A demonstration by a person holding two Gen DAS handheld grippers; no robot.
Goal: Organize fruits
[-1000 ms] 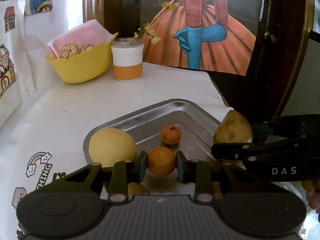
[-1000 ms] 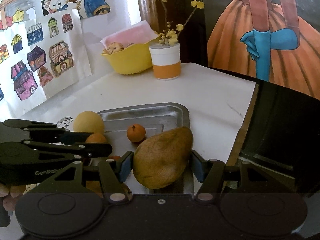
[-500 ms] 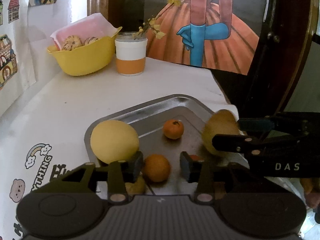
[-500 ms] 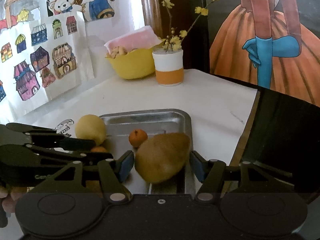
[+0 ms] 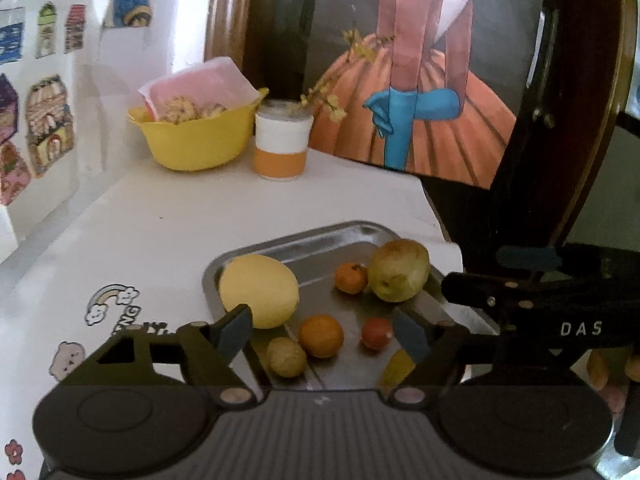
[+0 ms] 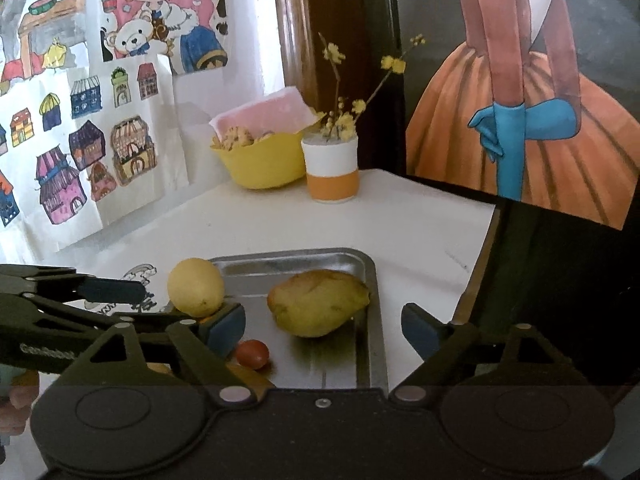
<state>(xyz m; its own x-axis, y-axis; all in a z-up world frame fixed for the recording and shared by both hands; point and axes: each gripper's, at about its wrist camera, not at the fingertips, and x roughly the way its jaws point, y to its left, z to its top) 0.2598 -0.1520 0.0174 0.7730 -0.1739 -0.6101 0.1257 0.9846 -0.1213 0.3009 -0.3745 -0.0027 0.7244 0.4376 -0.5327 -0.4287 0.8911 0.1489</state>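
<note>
Both of my claws have let go since a moment ago: the orange (image 5: 321, 336) that sat between my left fingers now rests on the metal tray (image 5: 304, 246), and the mango (image 6: 318, 303) that my right claw carried lies on the tray floor too. My left gripper (image 5: 322, 332) hangs spread wide with nothing between its pads, the orange just beyond them. My right gripper (image 6: 324, 326) is likewise spread and empty, with the mango just past it, close to the tray's right rim. On the tray's far left corner sits a big yellow fruit (image 5: 259, 296), overlapping the rim there. A smaller orange (image 5: 351, 278) touches the mango's left side in the left view. Nearer me lie a small red fruit (image 5: 377, 333) and a small tan fruit (image 5: 286, 357) beside the orange. The middle of the tray floor is bare metal between the far fruits and the near ones. The white table (image 5: 180, 220) stretches open to the left and far side of the tray; its right edge runs close beside the tray's right rim. At the far end stand a yellow bowl (image 5: 200, 140) and a white-and-orange cup (image 5: 282, 148), well apart from the tray.
</note>
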